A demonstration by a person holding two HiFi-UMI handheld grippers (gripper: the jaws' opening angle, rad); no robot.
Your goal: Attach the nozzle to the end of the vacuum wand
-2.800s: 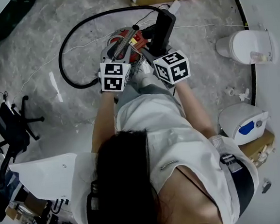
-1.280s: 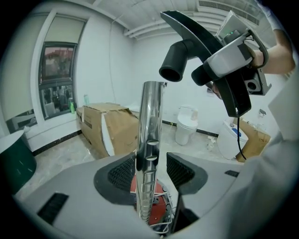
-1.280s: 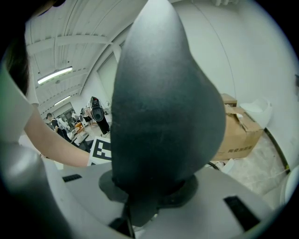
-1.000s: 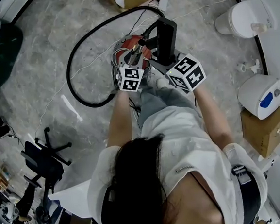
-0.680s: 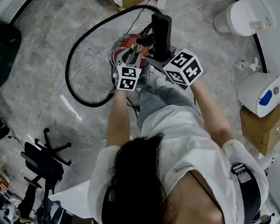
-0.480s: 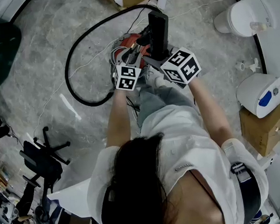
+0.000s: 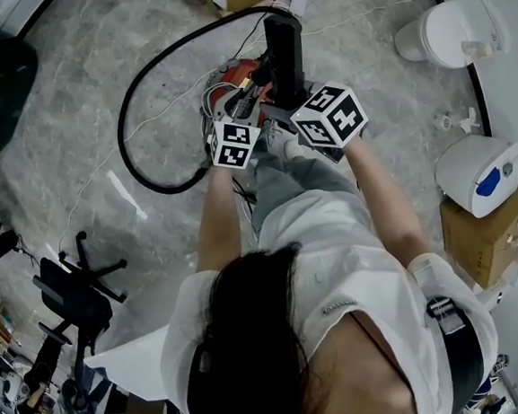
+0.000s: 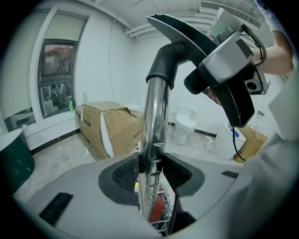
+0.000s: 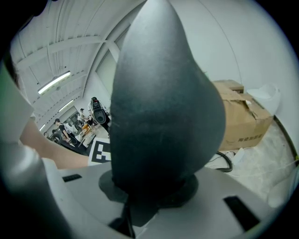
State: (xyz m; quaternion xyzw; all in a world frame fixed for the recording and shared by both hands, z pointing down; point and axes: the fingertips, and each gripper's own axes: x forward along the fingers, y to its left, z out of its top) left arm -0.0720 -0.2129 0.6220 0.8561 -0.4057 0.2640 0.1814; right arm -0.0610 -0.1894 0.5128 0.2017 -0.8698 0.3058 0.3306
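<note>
Clamping the chrome vacuum wand [image 8: 154, 121] low on its length, the jaws of the left gripper [image 8: 150, 176] press on either side of the tube, set fairly wide to take it. Wand stands upright out of the jaws. At its top end the black elbow collar of the nozzle [image 8: 187, 32] sits over the tube, with the flat head fanning out above; cannot tell whether the joint is fully seated. Jaws of the right gripper [image 9: 148, 189] are closed on the nozzle's dark body, which fills most of the right gripper view. From the left gripper view, the right gripper reaches in at upper right, just beside the collar. Head view: both grippers side by side in front of the person [image 7: 318, 268], nozzle standing up just beyond them, above the red vacuum body [image 7: 238, 75] on the marble floor [image 7: 76, 172]. Black hose [image 7: 130, 123] loops out to the left of the body. Cardboard box [image 8: 110, 126] sits farther back, near the wall.
</note>
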